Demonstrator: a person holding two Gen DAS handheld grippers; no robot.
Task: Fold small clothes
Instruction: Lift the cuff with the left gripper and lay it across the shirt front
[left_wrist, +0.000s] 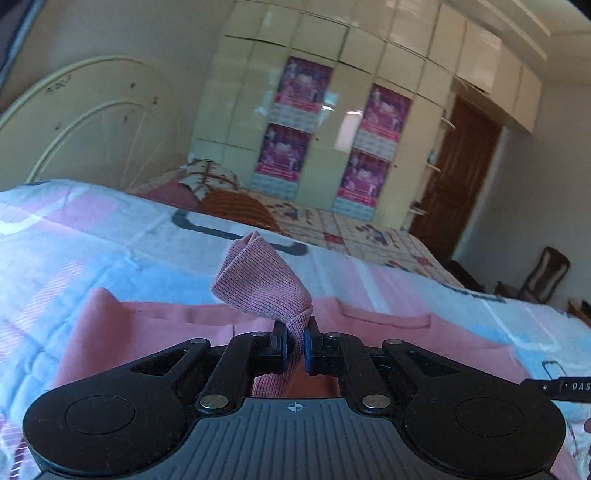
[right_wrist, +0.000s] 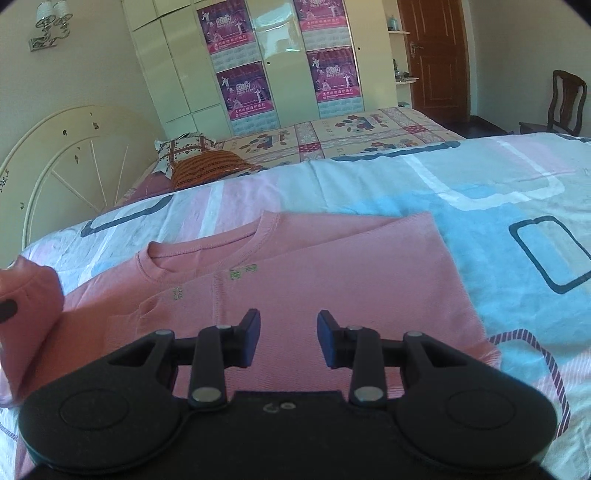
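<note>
Pinching the pink shirt's cuff (left_wrist: 258, 284) in my left gripper (left_wrist: 294, 343), lifting it for folding | right gripper (right_wrist: 288, 338) hovering half-open, empty, over the shirt (right_wrist: 332, 280) at centre frame

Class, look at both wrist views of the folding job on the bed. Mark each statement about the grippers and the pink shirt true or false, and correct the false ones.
1. The left gripper is shut on a ribbed piece of the pink shirt. True.
2. The right gripper grips the shirt's collar. False: its jaws stand open with nothing between them, and the collar lies farther away.
3. The shirt lies on a quilt with pink and blue patches. True.
4. The wardrobe doors are bare. False: purple posters hang on them.
5. A chair stands near the brown door. True.
</note>
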